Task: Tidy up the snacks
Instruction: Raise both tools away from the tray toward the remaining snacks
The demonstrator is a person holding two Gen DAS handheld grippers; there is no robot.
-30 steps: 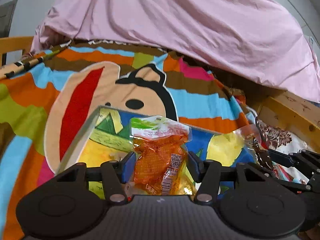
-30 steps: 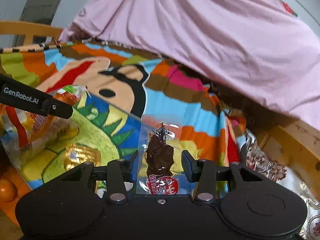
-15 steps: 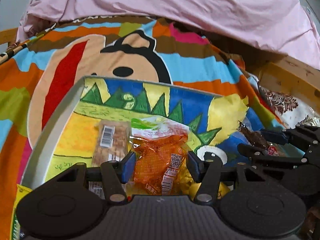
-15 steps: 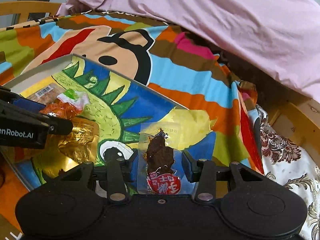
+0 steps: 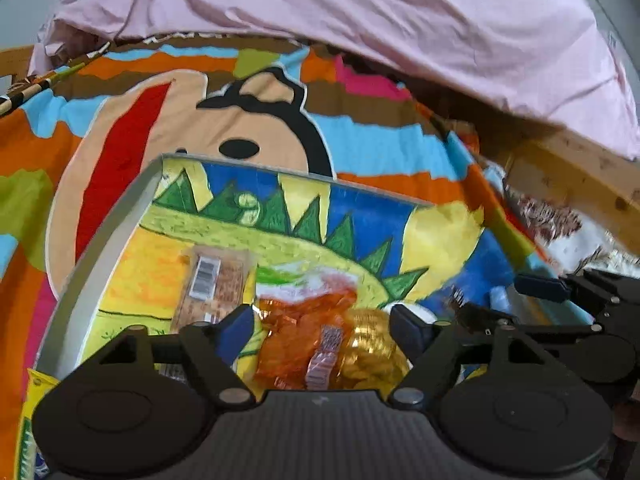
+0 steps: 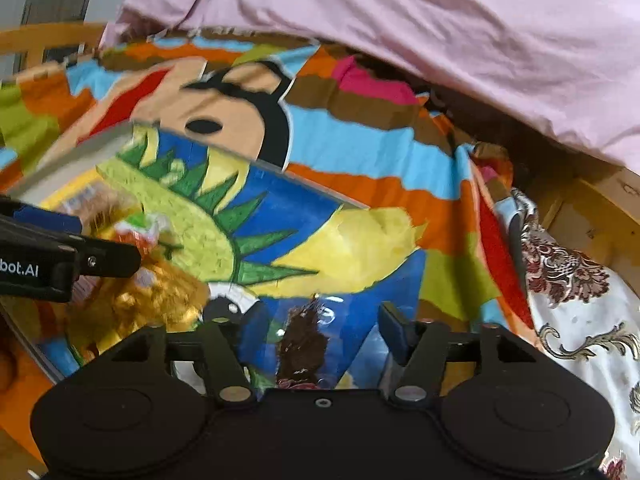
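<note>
A painted tray (image 5: 100,240) lies on the colourful blanket. My left gripper (image 5: 322,320) is open over its near part. The orange snack packet (image 5: 296,340) lies loose between the jaws on the tray, beside a gold packet (image 5: 372,352). A brown barcoded snack bar (image 5: 212,284) lies to their left. My right gripper (image 6: 314,324) is open over the tray's right end (image 6: 304,216). The clear packet of dark dried meat (image 6: 302,344) lies loose between its jaws. The left gripper also shows in the right wrist view (image 6: 100,258).
A pink quilt (image 5: 360,12) is heaped at the back. A wooden bed frame (image 5: 572,172) and patterned cloth (image 6: 576,304) lie to the right. A yellow-green packet (image 5: 28,428) sits by the tray's near left corner.
Both grippers have opened and let go of their packets, which now lie on the tray. Both views are blurred from motion.
</note>
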